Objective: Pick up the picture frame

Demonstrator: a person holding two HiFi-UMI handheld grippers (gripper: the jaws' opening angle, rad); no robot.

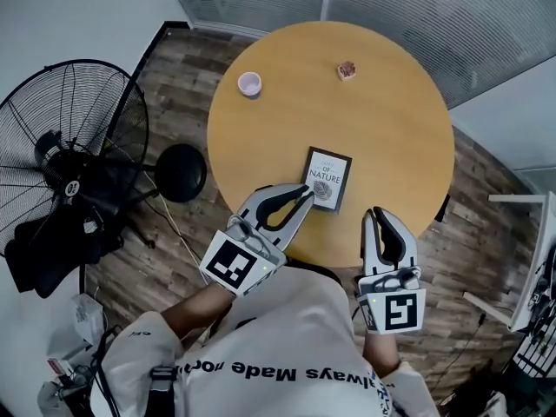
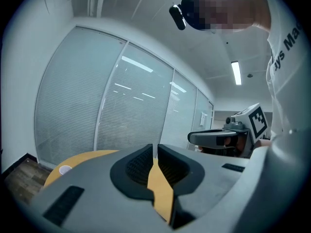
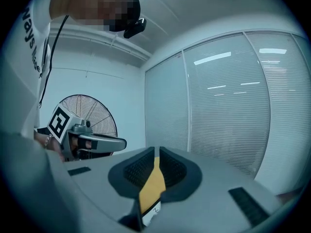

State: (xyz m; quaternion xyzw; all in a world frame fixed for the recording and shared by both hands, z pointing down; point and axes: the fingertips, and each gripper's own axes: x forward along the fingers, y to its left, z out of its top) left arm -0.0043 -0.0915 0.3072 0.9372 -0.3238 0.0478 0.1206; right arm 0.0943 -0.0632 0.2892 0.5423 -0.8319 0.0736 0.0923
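The picture frame (image 1: 328, 179), black-edged with a pale nature print, lies flat on the round wooden table (image 1: 382, 129) near its front edge. My left gripper (image 1: 304, 196) is shut on nothing, its tips close by the frame's near left corner; whether they touch it I cannot tell. My right gripper (image 1: 376, 215) is also shut and empty, over the table's front edge and apart from the frame on its right. In the left gripper view the left gripper (image 2: 155, 152) shows only a thin strip of tabletop between its jaws. The right gripper (image 3: 156, 154) looks the same.
A small white cup (image 1: 249, 83) and a small brown object (image 1: 347, 69) sit on the far side of the table. A standing fan (image 1: 69, 146) and a black round base (image 1: 180, 172) are on the floor at the left. White furniture (image 1: 521, 259) stands at the right.
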